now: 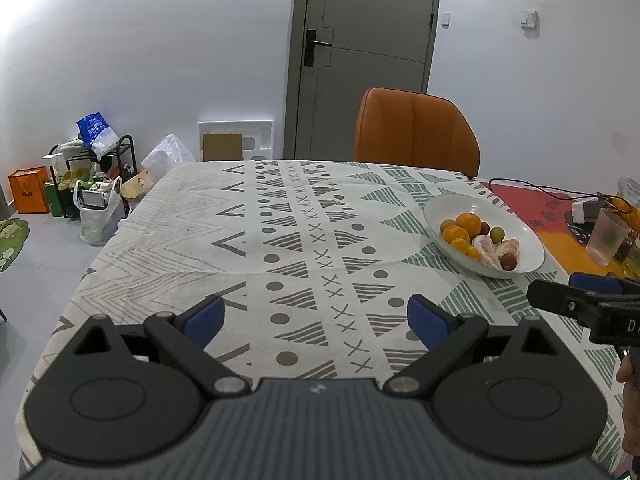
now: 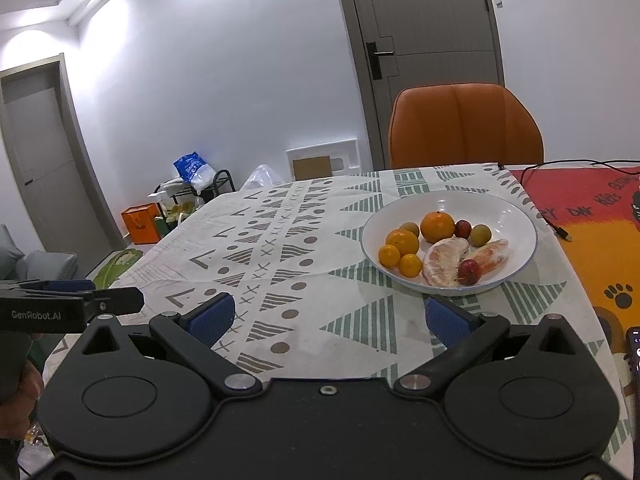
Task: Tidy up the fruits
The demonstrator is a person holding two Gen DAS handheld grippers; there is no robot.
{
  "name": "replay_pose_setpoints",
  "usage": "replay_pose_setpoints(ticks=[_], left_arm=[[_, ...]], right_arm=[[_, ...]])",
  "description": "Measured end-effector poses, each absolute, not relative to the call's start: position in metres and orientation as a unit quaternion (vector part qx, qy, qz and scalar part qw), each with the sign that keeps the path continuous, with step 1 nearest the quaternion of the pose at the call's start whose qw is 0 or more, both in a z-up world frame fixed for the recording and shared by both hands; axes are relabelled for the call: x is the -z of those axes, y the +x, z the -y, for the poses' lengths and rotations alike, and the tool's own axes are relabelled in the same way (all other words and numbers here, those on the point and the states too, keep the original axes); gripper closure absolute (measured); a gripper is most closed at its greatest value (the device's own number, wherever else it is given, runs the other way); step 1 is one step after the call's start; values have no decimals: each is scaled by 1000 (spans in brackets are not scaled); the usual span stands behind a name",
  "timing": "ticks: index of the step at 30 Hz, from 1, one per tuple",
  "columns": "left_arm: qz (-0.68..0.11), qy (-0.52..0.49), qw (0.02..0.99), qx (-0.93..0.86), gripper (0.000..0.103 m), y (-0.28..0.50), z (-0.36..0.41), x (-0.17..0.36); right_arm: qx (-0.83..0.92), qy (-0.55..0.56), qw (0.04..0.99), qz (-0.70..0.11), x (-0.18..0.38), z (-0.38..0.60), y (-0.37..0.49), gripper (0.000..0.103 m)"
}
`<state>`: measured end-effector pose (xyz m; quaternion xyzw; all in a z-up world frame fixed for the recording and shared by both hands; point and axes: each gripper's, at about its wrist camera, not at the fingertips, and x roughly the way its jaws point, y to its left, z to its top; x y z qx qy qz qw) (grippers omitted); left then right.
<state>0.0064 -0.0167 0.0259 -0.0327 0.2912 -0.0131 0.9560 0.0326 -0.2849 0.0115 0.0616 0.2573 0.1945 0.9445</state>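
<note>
A white bowl stands on the patterned tablecloth and holds several fruits: oranges, small red and green round fruits, and two peeled pomelo wedges. My right gripper is open with nothing between its blue pads, just in front of the bowl's near rim. Over bare cloth to the left of the bowl, my left gripper is open and holds nothing. Each gripper shows at the edge of the other's view.
An orange chair stands behind the table's far edge. On the right lie a red-orange mat, a cable, a plastic cup and a phone's edge. Bags and a rack clutter the floor at left.
</note>
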Motion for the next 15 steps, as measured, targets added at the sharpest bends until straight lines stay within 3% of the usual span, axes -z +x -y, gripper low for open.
replay_pose_setpoints(ticks=[15], left_arm=[[-290, -27, 956, 13, 6, 5, 19, -25]], right_arm=[[-192, 63, 945, -259, -9, 285, 33, 0]])
